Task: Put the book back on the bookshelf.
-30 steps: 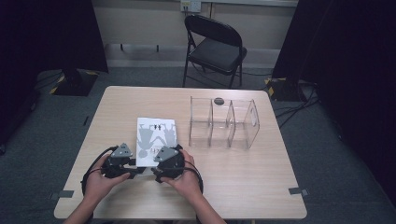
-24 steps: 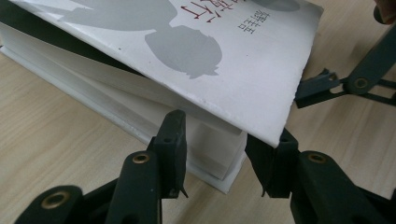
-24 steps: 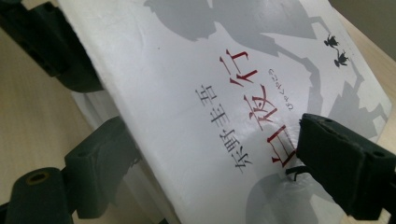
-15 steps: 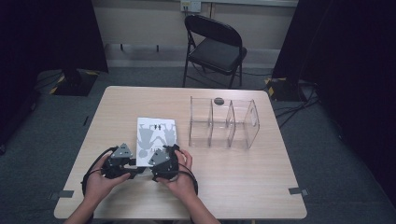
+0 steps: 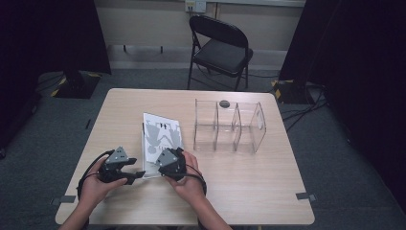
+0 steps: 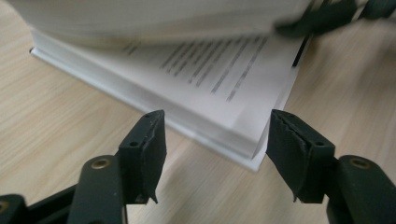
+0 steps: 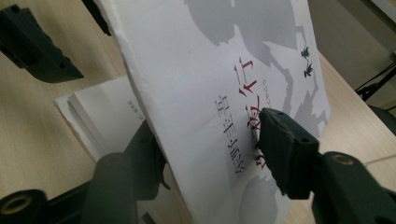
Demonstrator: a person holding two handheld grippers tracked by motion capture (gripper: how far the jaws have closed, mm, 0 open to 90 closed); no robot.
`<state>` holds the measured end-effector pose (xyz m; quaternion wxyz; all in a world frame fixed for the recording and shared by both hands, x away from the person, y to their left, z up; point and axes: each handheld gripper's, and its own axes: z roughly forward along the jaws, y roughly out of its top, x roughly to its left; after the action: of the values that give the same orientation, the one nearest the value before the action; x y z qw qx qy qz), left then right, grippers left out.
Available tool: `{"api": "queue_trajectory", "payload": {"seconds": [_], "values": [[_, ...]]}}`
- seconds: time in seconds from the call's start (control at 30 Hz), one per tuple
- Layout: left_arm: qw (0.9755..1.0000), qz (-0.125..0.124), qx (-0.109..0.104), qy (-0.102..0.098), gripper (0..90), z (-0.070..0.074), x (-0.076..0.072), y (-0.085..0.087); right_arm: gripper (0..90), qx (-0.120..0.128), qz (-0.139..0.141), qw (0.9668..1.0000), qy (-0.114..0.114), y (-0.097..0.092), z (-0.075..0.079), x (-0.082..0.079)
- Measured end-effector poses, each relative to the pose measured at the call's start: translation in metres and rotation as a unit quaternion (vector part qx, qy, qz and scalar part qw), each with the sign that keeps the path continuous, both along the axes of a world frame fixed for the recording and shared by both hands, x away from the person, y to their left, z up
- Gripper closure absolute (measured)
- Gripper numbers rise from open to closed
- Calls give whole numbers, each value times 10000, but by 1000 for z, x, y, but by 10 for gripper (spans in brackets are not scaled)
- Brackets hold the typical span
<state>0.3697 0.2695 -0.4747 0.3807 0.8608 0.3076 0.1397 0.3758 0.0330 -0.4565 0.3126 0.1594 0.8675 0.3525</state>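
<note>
The book (image 5: 162, 143) lies flat on the worktop (image 5: 239, 191) near my edge, left of centre, its white cover printed with grey silhouettes and some red and black characters. I judge it a light paperback: the cover is thin and floppy, bending wherever it is lifted, while the block of pages beneath is dense enough to stay put. The cover looks smooth and probably a little slippery, and it will crease or tear if I pinch a corner hard and pull sideways. The safest hold, I think, is along the near edge of the cover, well in from the corner, with the pads flat on both faces.

That is where my right claw (image 7: 210, 154) sits: one jaw under the raised cover (image 7: 224, 70), the other over its printed face. Its jaws have just been closing, and they appear to be clamped on the cover, which tilts up off the pages (image 7: 93, 116).

My left claw (image 6: 215, 140) hangs just off the book's near corner, jaws spread, nothing between the pads; it has just been opening. The page block (image 6: 219, 112) lies right ahead of it.

Further right on the worktop, well apart, stands a clear plastic divider rack (image 5: 230, 127), and a folding chair (image 5: 220, 48) waits beyond the far edge.
</note>
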Motion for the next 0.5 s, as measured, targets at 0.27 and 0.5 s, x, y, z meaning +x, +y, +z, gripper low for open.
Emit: {"api": "queue_trajectory", "payload": {"seconds": [0.27, 0.5], "values": [[9993, 61, -18, 358, 203, -13, 6, 5, 538, -20, -125, 9998, 181, -7, 18, 3], [9995, 6, 250, 206, 201, -15, 8, 9, 562, 27, -211, 9995, 244, -11, 28, 7]]}}
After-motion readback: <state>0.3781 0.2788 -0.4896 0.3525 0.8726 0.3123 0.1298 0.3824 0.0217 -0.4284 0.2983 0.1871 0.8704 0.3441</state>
